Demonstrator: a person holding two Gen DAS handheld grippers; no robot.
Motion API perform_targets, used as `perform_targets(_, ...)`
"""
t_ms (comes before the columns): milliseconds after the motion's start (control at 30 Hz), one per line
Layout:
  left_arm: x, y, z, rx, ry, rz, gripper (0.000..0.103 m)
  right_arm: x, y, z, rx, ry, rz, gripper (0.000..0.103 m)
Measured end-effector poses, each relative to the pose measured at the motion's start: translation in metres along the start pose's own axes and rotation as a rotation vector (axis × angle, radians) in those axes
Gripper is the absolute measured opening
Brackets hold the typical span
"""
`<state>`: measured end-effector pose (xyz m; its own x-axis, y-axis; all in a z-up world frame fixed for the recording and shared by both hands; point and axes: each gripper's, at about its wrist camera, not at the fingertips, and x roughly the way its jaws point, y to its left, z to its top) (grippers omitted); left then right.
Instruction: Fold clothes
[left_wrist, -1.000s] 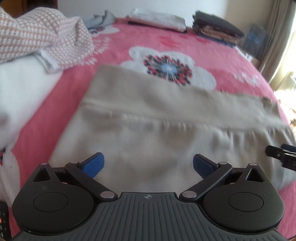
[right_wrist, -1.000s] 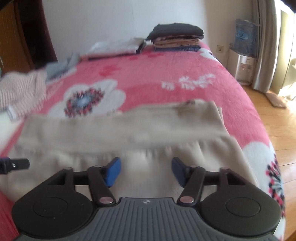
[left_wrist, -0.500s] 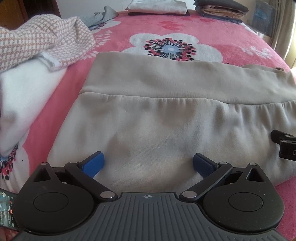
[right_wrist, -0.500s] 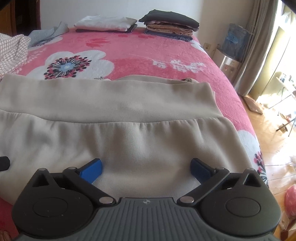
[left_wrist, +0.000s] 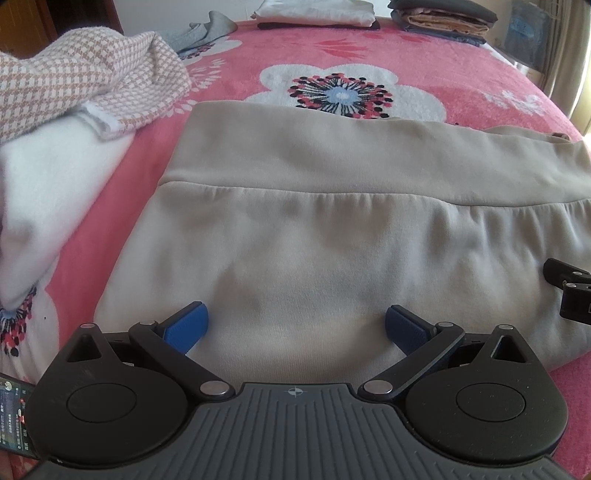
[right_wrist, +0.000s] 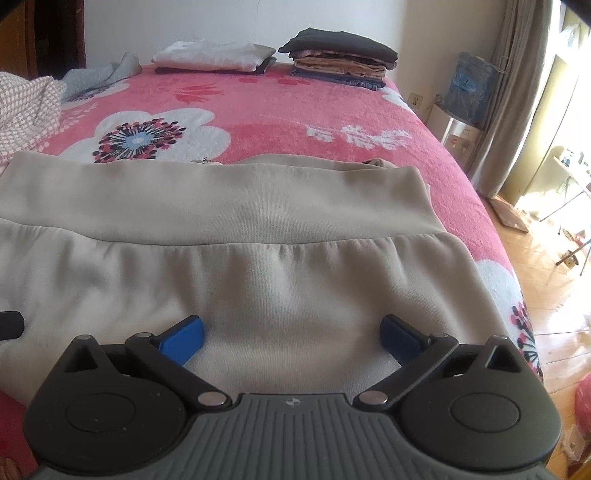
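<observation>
Nearby, checked sweater (left_wrist: 85, 81) beside beige garment (left_wrist: 332, 236).

The left gripper (left_wrist: 294, 325) and right gripper (right_wrist: 291, 334) look alike: blue pads on black linkage arms with silver pivot screws, round black side housings, and a ribbed grey body marked with a small crosshair
</observation>
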<state>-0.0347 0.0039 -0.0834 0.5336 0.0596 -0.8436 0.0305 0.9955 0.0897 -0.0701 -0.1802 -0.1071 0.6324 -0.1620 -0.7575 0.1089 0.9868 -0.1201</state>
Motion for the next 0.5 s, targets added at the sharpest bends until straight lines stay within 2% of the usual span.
perform_targets(500, 0.0004, 0.0036, 0.0000, -0.003, 0.003, -0.007, 0.103, -0.0013, -0.0024, -0.0032, -0.004, -0.017, 0.014, 0.103)
